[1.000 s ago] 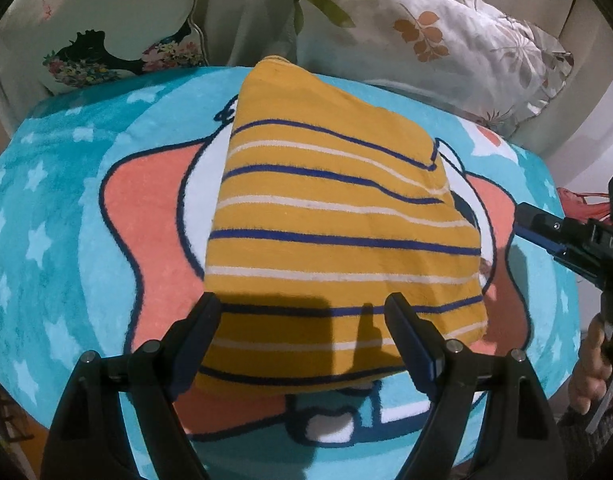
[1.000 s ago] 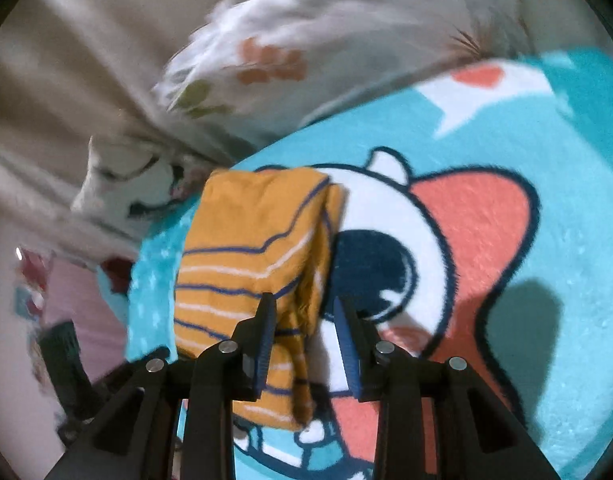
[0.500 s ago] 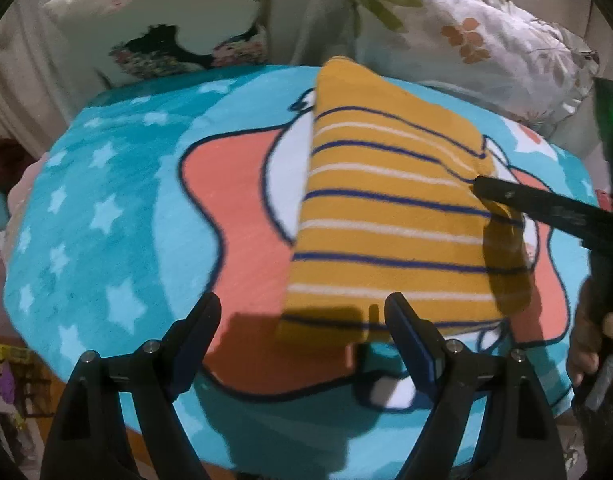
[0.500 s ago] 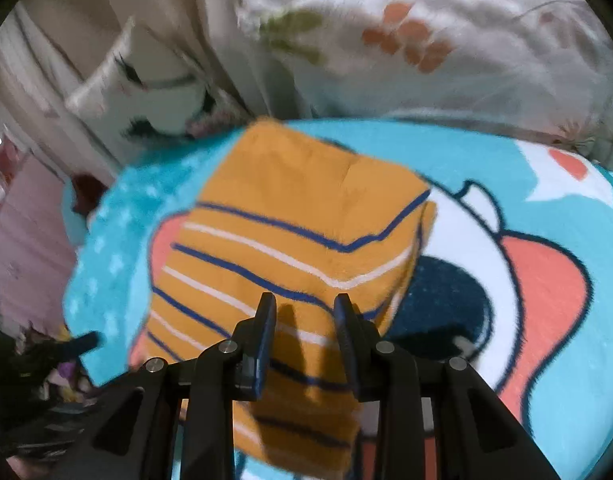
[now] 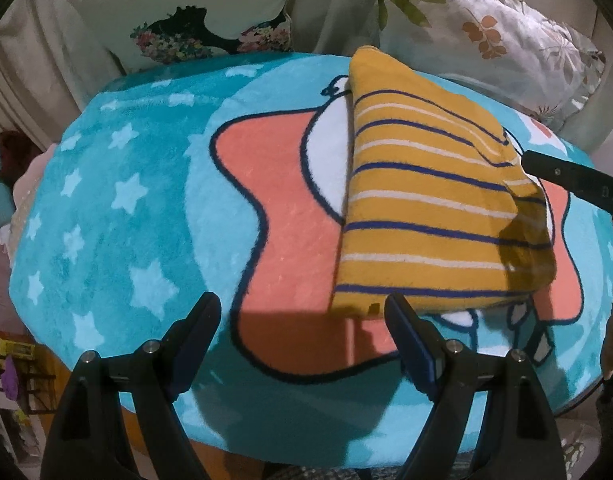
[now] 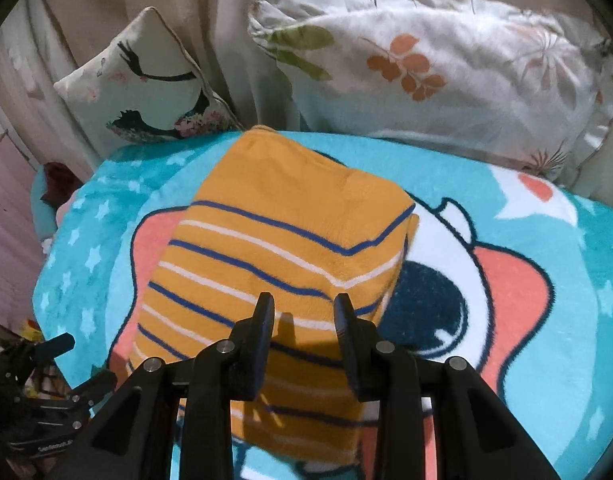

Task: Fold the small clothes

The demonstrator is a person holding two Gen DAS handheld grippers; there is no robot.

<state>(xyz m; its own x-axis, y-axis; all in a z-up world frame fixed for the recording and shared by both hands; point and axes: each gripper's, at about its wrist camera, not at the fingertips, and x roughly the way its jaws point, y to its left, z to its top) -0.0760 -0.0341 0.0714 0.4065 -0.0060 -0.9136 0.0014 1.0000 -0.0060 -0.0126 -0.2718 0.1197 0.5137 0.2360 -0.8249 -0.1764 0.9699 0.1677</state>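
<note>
A fleecy turquoise blanket (image 5: pixel 118 208) with a pink cartoon star carries the folded mustard-yellow garment with navy and white stripes (image 6: pixel 274 264) — long axis running toward the pillows. Left gripper (image 5: pixel 302 320) fingers wide apart, empty; right gripper (image 6: pixel 304 312) fingers narrowly parted above the garment — gripping nothing.

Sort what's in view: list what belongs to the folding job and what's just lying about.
Job:
- folded yellow striped garment
- left gripper
- right gripper

Lying about:
- teal cartoon blanket beneath
- leaf-print pillow
- floral cushion
</note>
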